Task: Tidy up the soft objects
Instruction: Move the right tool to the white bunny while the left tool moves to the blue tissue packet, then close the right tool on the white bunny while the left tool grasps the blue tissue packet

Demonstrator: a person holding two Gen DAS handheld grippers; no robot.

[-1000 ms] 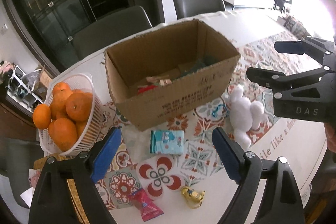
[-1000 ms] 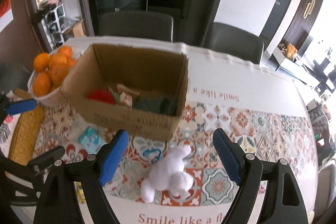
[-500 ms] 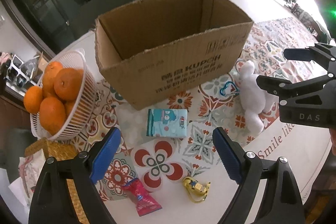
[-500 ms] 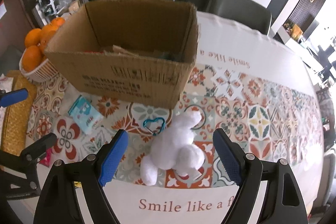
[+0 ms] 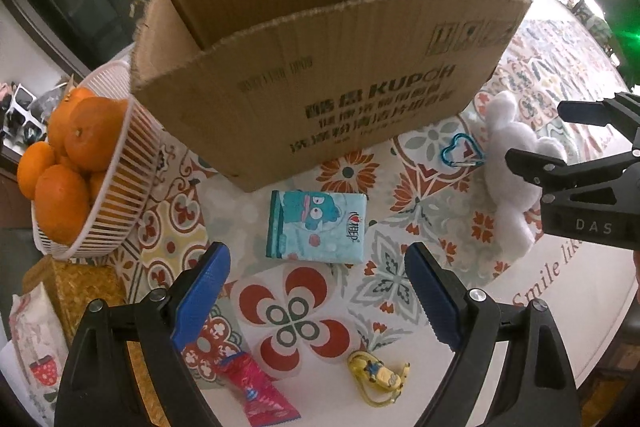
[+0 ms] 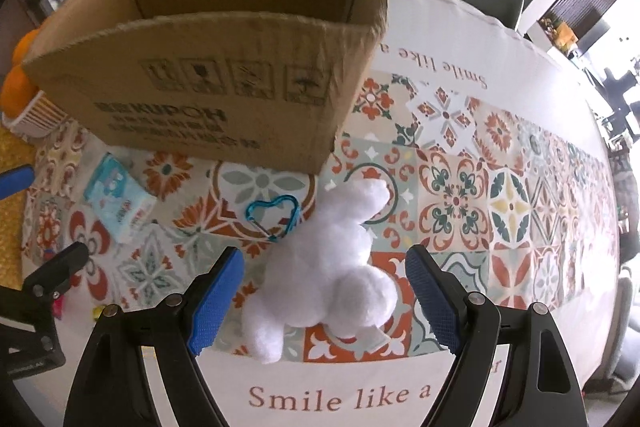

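Observation:
An open cardboard box point(image 5: 320, 75) stands on the patterned tablecloth; it also shows in the right wrist view point(image 6: 208, 79). A blue cartoon tissue pack point(image 5: 316, 227) lies in front of it, just ahead of my open, empty left gripper point(image 5: 318, 299). A white plush toy point(image 6: 332, 279) lies between the blue pads of my open right gripper point(image 6: 324, 295), untouched. The plush point(image 5: 516, 163) and the right gripper point(image 5: 560, 143) show at the right of the left wrist view. The tissue pack point(image 6: 120, 203) shows in the right wrist view.
A white basket of oranges point(image 5: 80, 163) stands left of the box. A blue heart carabiner point(image 6: 272, 215), a yellow minion keychain point(image 5: 380, 375) and a pink wrapper point(image 5: 256, 391) lie on the cloth. A woven mat point(image 5: 84, 287) lies left. Chairs stand behind the table.
Both grippers have come down and forward towards the table. The tissue pack now sits near the left jaws and the plush lies between the right jaws. Both stay open.

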